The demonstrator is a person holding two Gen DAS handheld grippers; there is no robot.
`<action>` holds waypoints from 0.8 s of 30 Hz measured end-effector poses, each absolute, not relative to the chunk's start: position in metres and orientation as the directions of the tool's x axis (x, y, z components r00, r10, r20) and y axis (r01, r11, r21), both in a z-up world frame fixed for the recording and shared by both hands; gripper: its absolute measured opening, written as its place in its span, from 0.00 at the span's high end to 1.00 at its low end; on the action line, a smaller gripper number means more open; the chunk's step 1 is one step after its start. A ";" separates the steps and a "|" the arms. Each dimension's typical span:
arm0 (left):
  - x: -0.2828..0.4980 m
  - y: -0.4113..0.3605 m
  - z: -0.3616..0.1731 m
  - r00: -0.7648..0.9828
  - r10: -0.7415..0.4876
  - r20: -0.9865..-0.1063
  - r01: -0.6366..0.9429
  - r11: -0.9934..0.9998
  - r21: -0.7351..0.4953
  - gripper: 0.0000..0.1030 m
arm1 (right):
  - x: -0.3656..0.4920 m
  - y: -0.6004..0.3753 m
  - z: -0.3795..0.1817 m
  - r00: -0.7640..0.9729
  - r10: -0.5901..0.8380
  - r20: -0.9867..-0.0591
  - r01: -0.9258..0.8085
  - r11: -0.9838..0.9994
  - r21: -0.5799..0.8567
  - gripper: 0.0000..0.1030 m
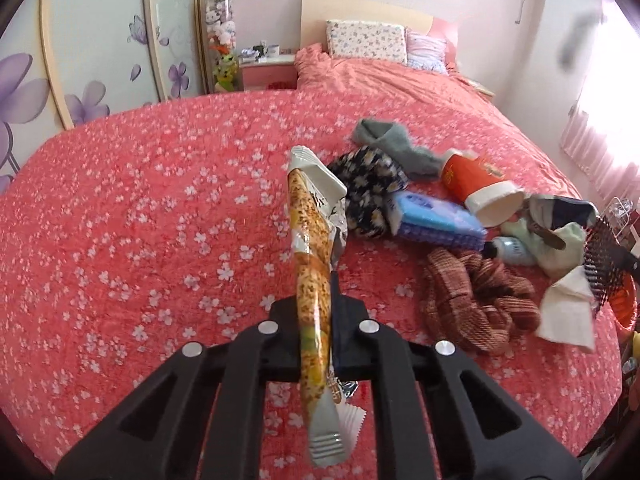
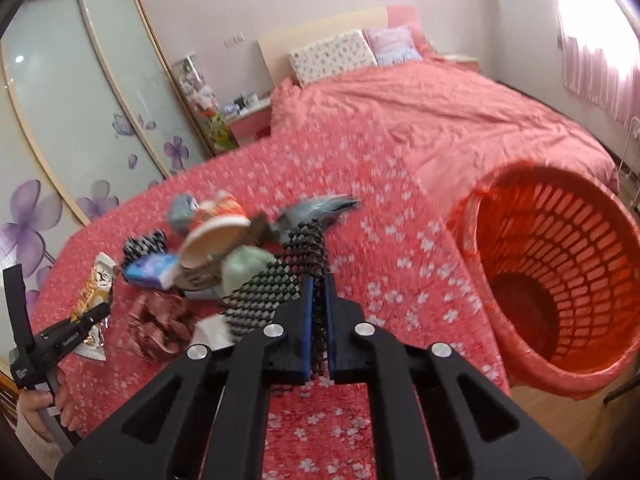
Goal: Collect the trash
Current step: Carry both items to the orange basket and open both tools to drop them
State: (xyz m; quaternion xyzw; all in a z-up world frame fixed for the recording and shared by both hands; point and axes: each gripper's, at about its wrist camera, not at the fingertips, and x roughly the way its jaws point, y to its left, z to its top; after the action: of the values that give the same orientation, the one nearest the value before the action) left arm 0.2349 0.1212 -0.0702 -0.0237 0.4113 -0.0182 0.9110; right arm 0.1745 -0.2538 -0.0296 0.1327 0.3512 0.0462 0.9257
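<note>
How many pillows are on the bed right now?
2. A floral pillow leans against the headboard, and a pink striped pillow sits beside it, nearer the window. Others could be hidden under the bedding.

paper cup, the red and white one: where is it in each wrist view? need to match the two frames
Left wrist: paper cup lies on its side right of centre on the bed, open mouth toward the lower right, just right of the blue tissue pack.
Right wrist: paper cup sits left of centre, blurred, open mouth toward the camera, above the blue tissue pack.
Shared landmark: the brown checked scrunchie, nearer the camera than the cup in both.
</note>
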 end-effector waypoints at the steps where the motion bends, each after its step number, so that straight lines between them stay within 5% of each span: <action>1: 0.233 0.121 -0.066 0.667 -0.056 -0.743 0.018 0.998 -0.058 0.90 | 0.172 -0.253 -0.024 0.759 0.180 -0.626 0.000 0.961 0.277 0.94; 24: 0.200 0.035 0.027 0.745 -0.267 -0.612 0.225 0.963 -0.146 0.90 | 0.131 -0.288 0.034 0.878 0.079 -0.471 0.043 0.969 0.243 0.95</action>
State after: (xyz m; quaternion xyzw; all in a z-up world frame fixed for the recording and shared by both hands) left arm 0.1998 0.0347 0.0274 -0.0316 0.3323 -0.1315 0.9334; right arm 0.1307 -0.2881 0.0338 0.1242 0.2465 0.0095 0.9611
